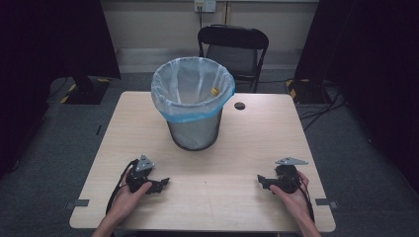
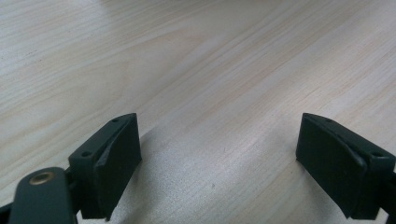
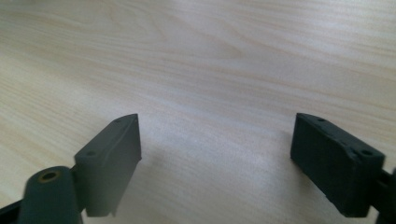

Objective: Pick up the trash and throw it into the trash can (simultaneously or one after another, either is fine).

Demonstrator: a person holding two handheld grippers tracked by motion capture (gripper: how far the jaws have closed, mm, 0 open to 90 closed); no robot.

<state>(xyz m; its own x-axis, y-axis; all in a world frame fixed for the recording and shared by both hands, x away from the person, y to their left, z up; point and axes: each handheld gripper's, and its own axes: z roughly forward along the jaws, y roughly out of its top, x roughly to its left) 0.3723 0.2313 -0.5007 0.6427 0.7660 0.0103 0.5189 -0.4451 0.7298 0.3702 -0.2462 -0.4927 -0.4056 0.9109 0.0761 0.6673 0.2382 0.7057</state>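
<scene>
My left gripper (image 1: pixel 160 183) rests low over the front left of the wooden table (image 1: pixel 257 143), held by a hand, jaws pointing toward the middle. In the left gripper view its two black jaws stand wide apart (image 2: pixel 219 140) with only bare wood between them. My right gripper (image 1: pixel 262 180) sits at the front right in the other hand, jaws pointing inward too. Its jaws in the right gripper view (image 3: pixel 217 140) are spread wide, nothing between them, close above the tabletop.
A wire-mesh waste bin (image 1: pixel 193 103) lined with a clear and blue bag stands at the table's centre back; a small yellow item (image 1: pixel 215 92) lies inside. A cable hole (image 1: pixel 239 105) is right of the bin. A black chair (image 1: pixel 233 47) stands behind the table.
</scene>
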